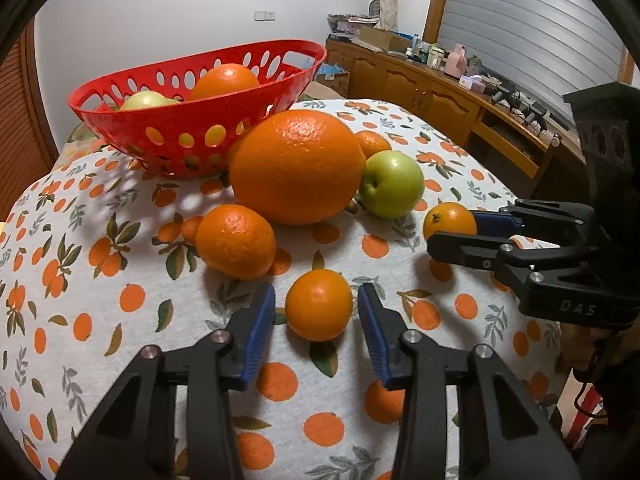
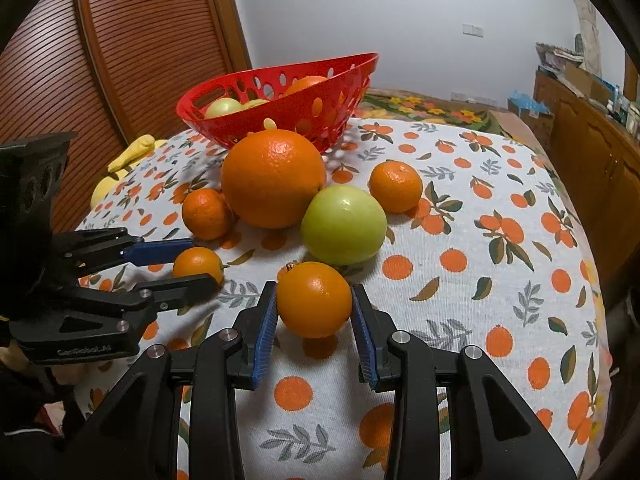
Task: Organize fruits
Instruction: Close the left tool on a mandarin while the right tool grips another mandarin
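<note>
A small orange [image 1: 319, 305] lies on the printed tablecloth between the blue pads of my left gripper [image 1: 317, 292], with a narrow gap on each side; the jaws are open around it. The right wrist view shows this gripper [image 2: 204, 262] at the left. My right gripper [image 2: 315, 286] is shut on another small orange [image 2: 314, 300], both pads pressing its sides. A big orange [image 1: 298, 166], a green apple [image 1: 392, 184] and two more oranges [image 1: 236, 242] [image 1: 372, 144] lie behind. The red basket [image 1: 120, 120] at the back holds an orange and green apples.
A wooden sideboard [image 1: 440, 96] with clutter runs along the right wall. A slatted wooden door [image 2: 100, 60] stands behind the table's left side, and a yellow object [image 2: 132, 154] lies at that edge. Bare cloth [image 2: 500, 280] spreads to the right of the fruit.
</note>
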`<state>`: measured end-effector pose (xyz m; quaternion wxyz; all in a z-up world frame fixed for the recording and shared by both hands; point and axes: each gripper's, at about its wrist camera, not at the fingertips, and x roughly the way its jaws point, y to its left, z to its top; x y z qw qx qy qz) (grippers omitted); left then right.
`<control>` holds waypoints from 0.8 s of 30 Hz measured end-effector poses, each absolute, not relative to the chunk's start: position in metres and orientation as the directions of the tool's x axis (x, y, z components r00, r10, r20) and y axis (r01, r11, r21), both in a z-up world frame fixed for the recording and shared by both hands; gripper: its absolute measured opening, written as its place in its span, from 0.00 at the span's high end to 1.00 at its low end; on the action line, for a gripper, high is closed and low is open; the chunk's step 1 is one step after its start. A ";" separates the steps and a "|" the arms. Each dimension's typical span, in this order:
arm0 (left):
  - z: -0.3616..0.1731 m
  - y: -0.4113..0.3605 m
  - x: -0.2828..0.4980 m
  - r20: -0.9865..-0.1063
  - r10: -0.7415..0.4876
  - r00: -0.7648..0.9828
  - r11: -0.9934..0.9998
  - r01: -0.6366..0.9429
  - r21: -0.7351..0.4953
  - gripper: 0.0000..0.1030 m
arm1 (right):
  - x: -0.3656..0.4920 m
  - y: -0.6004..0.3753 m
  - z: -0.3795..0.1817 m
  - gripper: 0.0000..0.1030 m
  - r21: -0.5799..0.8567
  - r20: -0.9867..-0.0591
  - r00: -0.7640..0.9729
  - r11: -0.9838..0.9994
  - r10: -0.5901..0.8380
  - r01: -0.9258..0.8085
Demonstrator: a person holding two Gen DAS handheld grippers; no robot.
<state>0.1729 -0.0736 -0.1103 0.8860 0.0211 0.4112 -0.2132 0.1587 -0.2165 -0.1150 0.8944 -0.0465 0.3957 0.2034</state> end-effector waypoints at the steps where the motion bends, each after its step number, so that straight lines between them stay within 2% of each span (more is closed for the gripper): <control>1: -0.111 -0.074 0.173 -0.740 -0.359 0.569 0.908 0.395 -0.137 0.63 | 0.159 -0.216 -0.115 0.66 0.078 -0.727 0.604 0.913 0.327 -0.401; 6: -0.112 -0.077 0.172 -0.748 -0.361 0.557 0.903 0.408 -0.132 0.70 | 0.158 -0.216 -0.116 0.66 0.083 -0.726 0.602 0.912 0.331 -0.402; 24: -0.075 -0.050 0.160 -0.677 -0.374 0.635 0.916 0.368 -0.161 0.70 | 0.145 -0.207 -0.084 0.66 0.083 -0.671 0.640 0.896 0.373 -0.436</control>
